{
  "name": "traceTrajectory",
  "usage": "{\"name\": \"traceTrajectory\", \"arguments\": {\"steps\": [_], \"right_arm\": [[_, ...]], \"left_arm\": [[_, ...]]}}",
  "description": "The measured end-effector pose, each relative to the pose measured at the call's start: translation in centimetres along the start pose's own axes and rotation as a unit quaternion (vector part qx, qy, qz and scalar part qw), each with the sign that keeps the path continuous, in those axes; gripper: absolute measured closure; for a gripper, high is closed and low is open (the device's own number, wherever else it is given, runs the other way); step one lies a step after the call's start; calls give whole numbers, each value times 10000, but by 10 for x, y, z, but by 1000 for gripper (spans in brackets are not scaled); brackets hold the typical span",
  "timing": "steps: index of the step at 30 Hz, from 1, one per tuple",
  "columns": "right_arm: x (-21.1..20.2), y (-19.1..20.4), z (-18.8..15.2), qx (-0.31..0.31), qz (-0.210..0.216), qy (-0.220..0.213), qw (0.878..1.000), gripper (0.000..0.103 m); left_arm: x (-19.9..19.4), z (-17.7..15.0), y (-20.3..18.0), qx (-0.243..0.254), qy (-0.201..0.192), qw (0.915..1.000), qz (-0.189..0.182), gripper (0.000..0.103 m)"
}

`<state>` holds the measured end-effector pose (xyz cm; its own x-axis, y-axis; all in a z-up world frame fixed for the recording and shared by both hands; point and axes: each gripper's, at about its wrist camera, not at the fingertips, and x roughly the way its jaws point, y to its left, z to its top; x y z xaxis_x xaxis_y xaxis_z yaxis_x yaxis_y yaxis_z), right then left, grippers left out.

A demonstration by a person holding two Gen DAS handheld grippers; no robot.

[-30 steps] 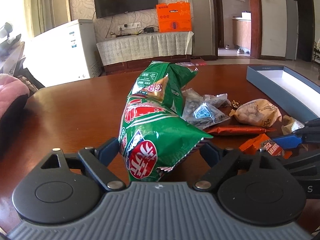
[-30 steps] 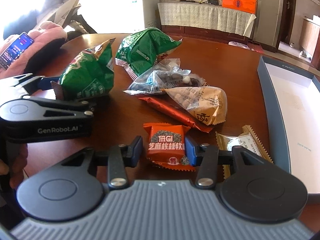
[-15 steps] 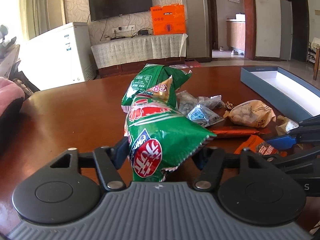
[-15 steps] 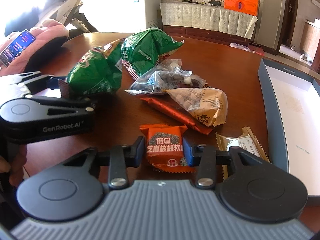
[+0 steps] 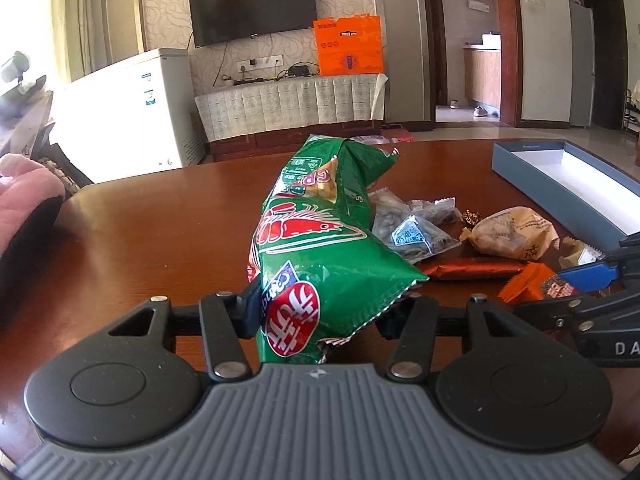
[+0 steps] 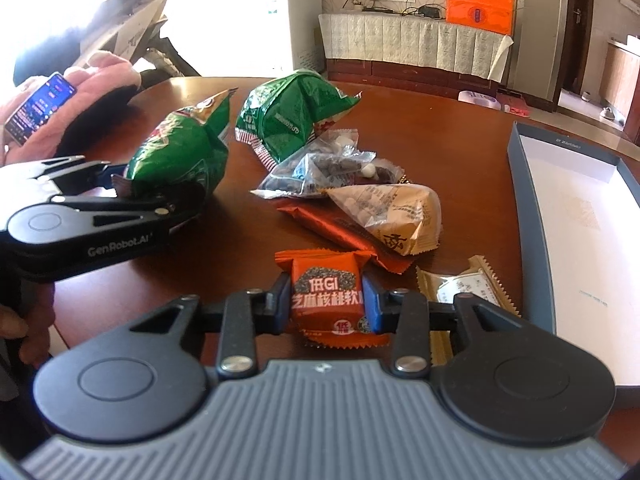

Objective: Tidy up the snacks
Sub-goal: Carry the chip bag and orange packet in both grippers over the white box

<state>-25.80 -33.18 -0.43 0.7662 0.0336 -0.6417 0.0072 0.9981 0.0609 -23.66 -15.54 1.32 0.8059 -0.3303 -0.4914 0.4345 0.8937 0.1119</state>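
Note:
My left gripper point(image 5: 320, 312) is shut on a green shrimp-chip bag point(image 5: 316, 252) and holds it above the brown table point(image 5: 160, 232); the bag also shows in the right wrist view point(image 6: 180, 156). My right gripper point(image 6: 326, 300) is shut on a small orange snack pack point(image 6: 326, 292), also seen in the left wrist view point(image 5: 536, 284). A second green bag point(image 6: 292, 116), clear packets of dark snacks point(image 6: 328, 168), a beige triangular pack point(image 6: 396, 216), a long red-brown bar point(image 6: 336, 232) and a gold wrapper point(image 6: 464, 288) lie on the table.
An open blue-grey box point(image 6: 524, 208) with a white inside lies at the right of the table point(image 5: 560, 168). At the left, a person in a pink sleeve point(image 6: 100, 76) holds a phone point(image 6: 40, 104). A white freezer point(image 5: 120, 112) stands beyond the table.
Both grippers have tightened on their snacks and lifted a little. The left gripper has carried the green bag toward the snack pile. The orange pack sits deeper between the right jaws.

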Motion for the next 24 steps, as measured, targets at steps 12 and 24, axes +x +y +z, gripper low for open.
{"name": "traceTrajectory", "arguments": {"steps": [12,24], "right_arm": [[-18,-5,6,87,75,-251,9996,63],[-32,-18,9,213,90,-449,9987,63]], "left_arm": [[-8,2,-9,43,-53,9999,75,45],[-19,5,-21,157,-155,9998,13,45]]}}
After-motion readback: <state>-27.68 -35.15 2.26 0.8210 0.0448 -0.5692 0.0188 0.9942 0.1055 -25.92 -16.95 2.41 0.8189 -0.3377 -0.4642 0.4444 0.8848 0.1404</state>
